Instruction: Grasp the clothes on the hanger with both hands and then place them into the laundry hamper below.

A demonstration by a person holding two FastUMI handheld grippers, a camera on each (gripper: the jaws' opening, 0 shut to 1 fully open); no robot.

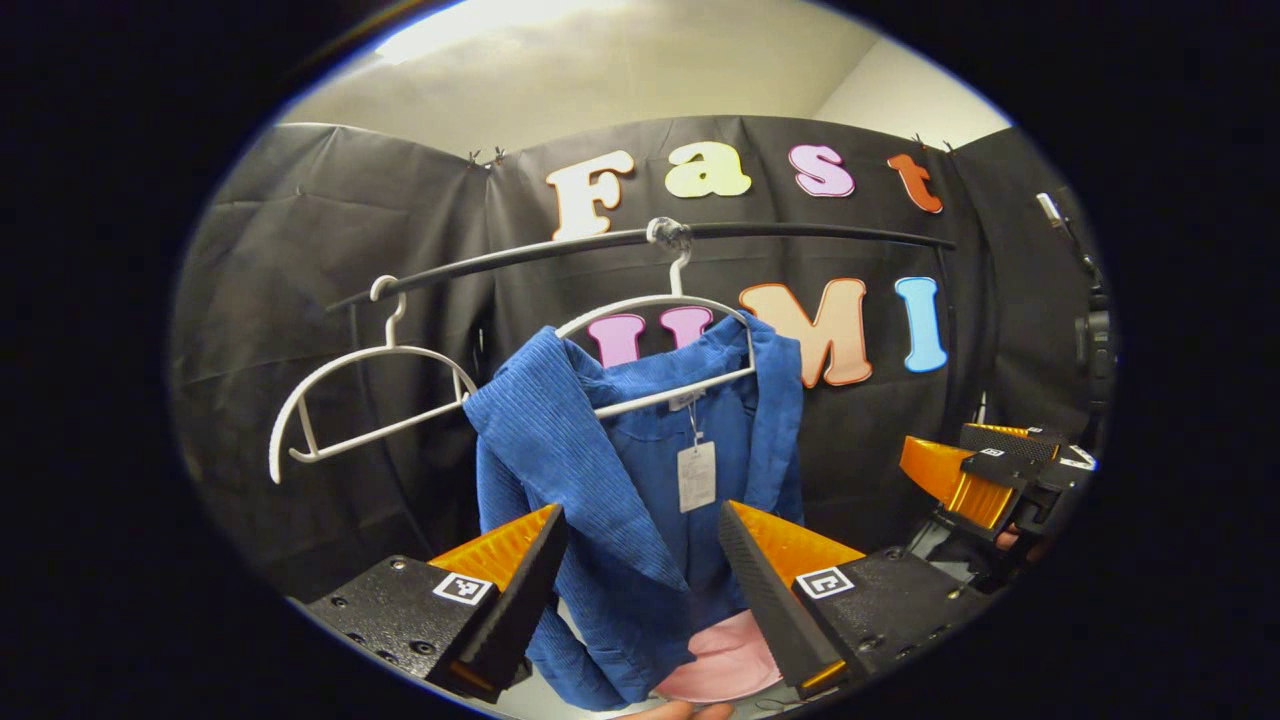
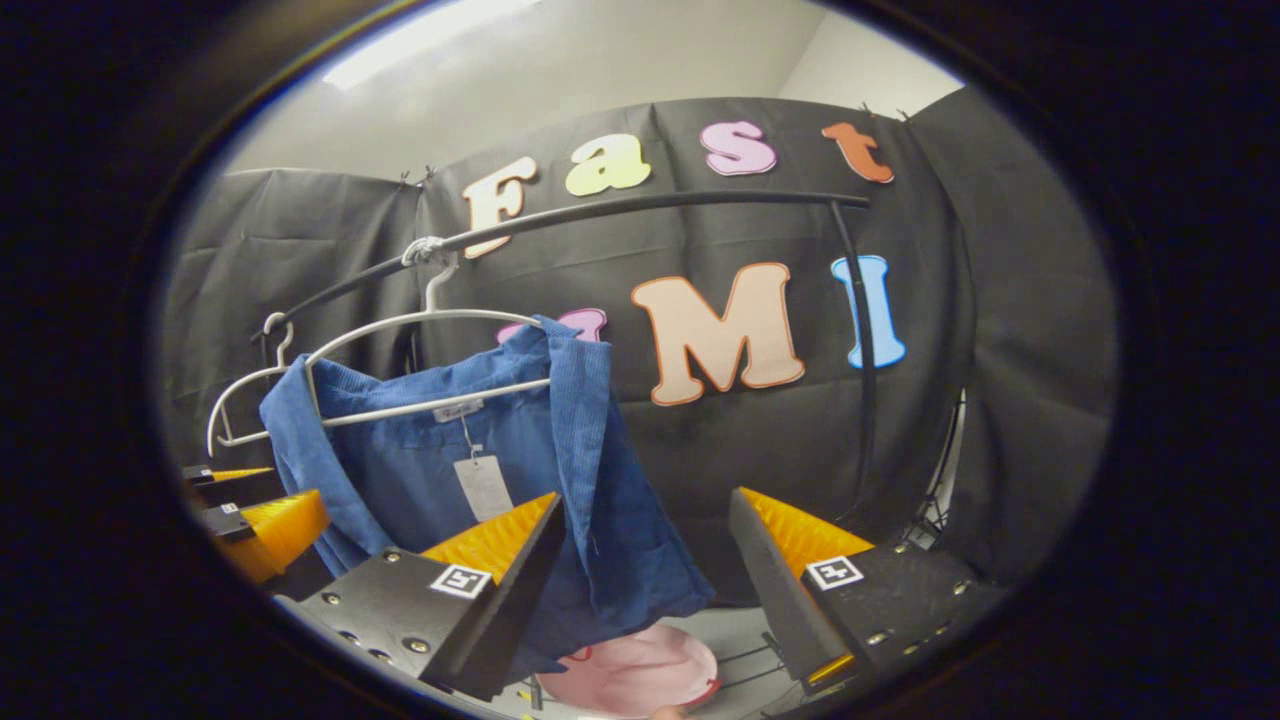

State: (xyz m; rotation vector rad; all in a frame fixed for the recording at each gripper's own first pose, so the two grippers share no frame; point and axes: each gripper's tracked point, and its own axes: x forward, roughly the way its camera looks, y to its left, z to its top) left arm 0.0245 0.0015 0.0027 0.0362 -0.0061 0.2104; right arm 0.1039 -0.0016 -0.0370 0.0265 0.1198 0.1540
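Both grippers, left gripper (image 1: 640,560) and right gripper (image 2: 645,550), are reaching with jaws wide apart, holding nothing. The blue ribbed jacket (image 1: 600,470) is hanging on the white plastic hanger (image 1: 660,350). Next, I think, each needs to close on the cloth.

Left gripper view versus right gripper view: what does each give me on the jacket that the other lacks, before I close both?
Left gripper view: the blue jacket hangs straight ahead between the open fingers of the left gripper. The right gripper is open off to one side, and the empty hanger is seen whole.
Right gripper view: the jacket sits off-centre, its hem behind one of the camera's own fingers, with black wall in the gap.
Both: the jacket on its white hanger, the rail and the pink hamper below.
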